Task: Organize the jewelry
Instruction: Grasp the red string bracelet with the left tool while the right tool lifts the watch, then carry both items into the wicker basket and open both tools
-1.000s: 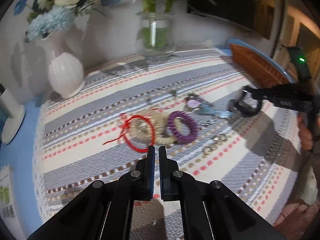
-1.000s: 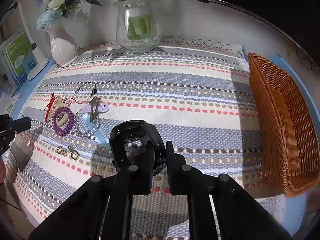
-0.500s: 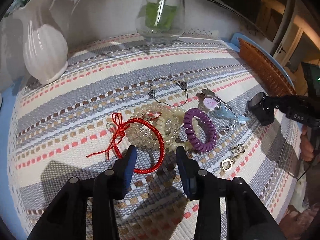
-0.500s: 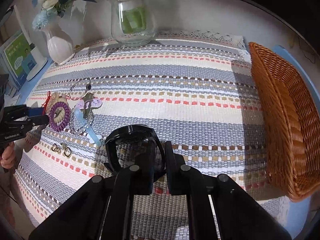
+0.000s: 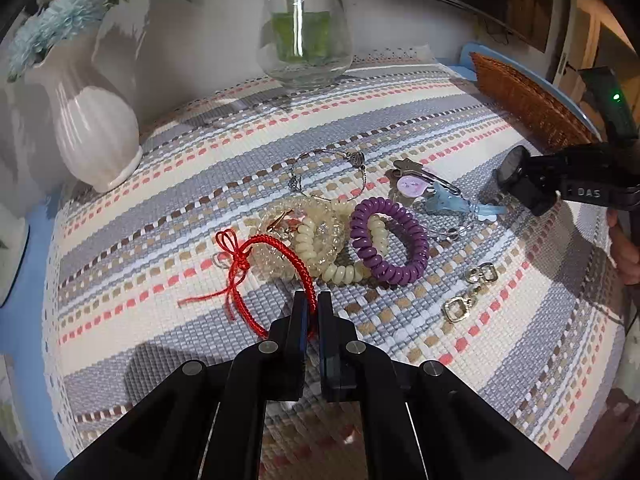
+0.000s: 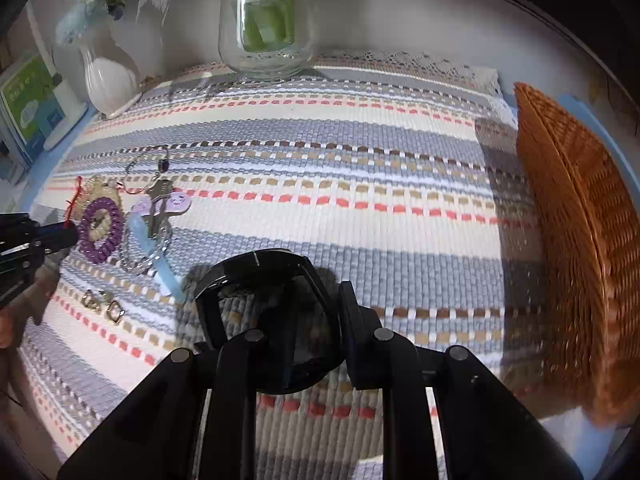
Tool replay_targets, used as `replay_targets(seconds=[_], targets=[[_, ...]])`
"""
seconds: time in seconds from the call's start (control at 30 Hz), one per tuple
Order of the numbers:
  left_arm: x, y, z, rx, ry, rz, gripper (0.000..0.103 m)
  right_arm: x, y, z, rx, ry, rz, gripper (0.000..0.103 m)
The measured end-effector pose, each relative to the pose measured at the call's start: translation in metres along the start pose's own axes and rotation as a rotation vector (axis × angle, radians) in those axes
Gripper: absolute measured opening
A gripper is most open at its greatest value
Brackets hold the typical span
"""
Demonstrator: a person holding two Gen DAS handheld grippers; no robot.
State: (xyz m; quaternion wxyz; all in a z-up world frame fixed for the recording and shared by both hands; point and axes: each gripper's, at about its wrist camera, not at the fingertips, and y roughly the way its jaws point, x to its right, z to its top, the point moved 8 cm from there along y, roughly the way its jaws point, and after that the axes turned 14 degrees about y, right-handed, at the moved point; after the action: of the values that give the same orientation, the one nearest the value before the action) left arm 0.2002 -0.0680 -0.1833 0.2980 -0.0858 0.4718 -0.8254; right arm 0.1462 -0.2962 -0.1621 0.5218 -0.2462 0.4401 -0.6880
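From my left wrist view, the red cord bracelet (image 5: 276,280) disappears behind my closed jaws at its near end. The wicker basket (image 6: 576,240) smears into blur along its near end. The white vase (image 5: 96,132) loses its flowers to the frame's edge.

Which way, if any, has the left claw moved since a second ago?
Yes. The left claw went forward and down, from short of the red bracelet to shut on its near edge.
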Motion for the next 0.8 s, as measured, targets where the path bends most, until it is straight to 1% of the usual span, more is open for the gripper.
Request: replay_targets(seconds=[0.07,0.13,0.2,0.33,0.5,0.6,0.73,0.8], targets=[[0.001,-0.008,-0.002,0.018,-0.019,-0.023,0.004,-0.002,0.002,0.002,0.009,-0.015,-0.007,0.022],[0.000,-0.014,-0.004,0.030,-0.035,-0.030,0.004,-0.004,0.001,0.002,0.023,-0.039,-0.027,0.010],[0.001,-0.021,-0.006,0.040,-0.048,-0.037,0.004,-0.007,-0.002,0.000,0.032,-0.050,-0.020,0.006],[0.006,-0.039,-0.006,0.068,-0.063,-0.050,0.004,-0.011,-0.019,-0.005,0.093,-0.078,-0.041,0.006],[0.020,-0.063,0.002,0.100,-0.057,-0.054,0.004,-0.005,-0.042,-0.007,0.124,-0.055,-0.017,0.006],[0.032,-0.083,0.018,0.134,-0.041,-0.059,0.004,0.005,-0.064,-0.008,0.152,-0.027,-0.001,0.006],[0.051,-0.108,0.047,0.191,-0.006,-0.078,0.004,0.023,-0.096,-0.008,0.193,0.014,0.016,0.007],[0.067,-0.120,0.069,0.225,0.024,-0.103,0.004,0.036,-0.113,-0.006,0.224,0.034,0.025,0.007]])
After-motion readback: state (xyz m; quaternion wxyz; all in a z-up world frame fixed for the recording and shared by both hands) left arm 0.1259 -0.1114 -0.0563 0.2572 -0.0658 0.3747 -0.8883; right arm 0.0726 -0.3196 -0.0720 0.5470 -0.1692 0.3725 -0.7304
